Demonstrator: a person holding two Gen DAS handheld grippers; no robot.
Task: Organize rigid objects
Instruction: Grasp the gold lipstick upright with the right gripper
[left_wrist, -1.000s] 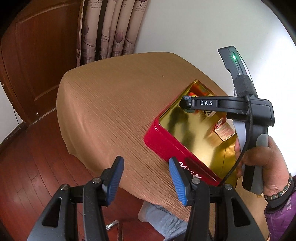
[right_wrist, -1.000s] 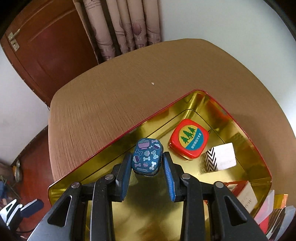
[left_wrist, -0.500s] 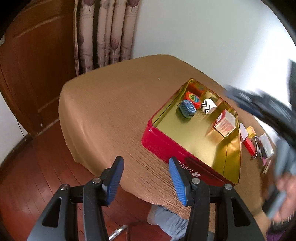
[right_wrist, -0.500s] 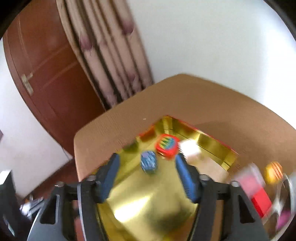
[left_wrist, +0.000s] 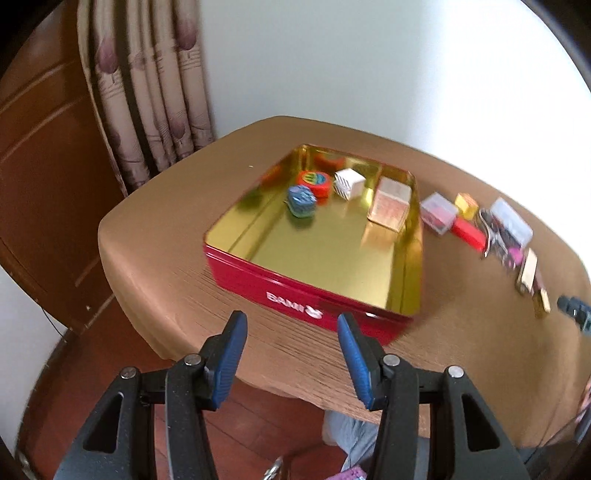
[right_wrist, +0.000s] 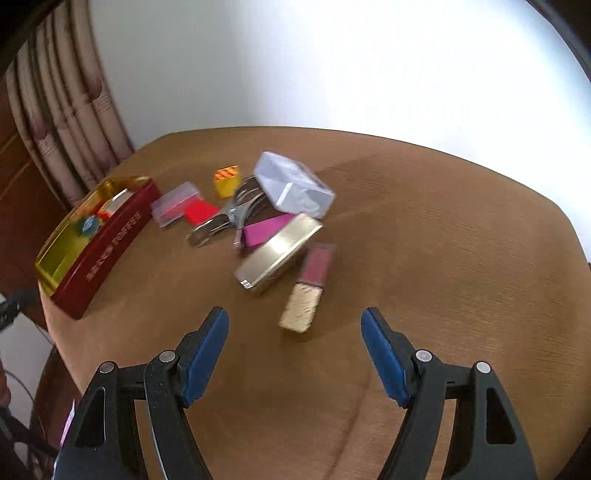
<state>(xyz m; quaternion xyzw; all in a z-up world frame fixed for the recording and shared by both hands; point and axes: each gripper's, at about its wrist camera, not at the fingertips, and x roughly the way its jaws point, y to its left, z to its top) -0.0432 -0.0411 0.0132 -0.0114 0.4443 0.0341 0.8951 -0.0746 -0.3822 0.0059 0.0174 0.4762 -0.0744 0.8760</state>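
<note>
While both grippers, left (left_wrist: 291, 354) and right (right_wrist: 295, 354), gape empty, lipstick (right_wrist: 307, 288) looks light, stiff, slick; pinch its flat sides.

Tin (left_wrist: 295, 291): red outside, gold inside; cube (left_wrist: 349, 183): white with black zigzag; tablecloth (right_wrist: 424, 229): brown; small box (right_wrist: 226, 181): yellow, orange-striped.

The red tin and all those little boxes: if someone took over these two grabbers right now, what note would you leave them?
Left gripper: jaws open, empty, hanging before the red tin.
Right gripper: jaws open, empty, over the loose pile.
Done: blue patterned tin, round red tin, striped white box and pale box lie in the tin.
Left: gold-capped tube, gold flat tin, clear case, yellow cube, others.
</note>
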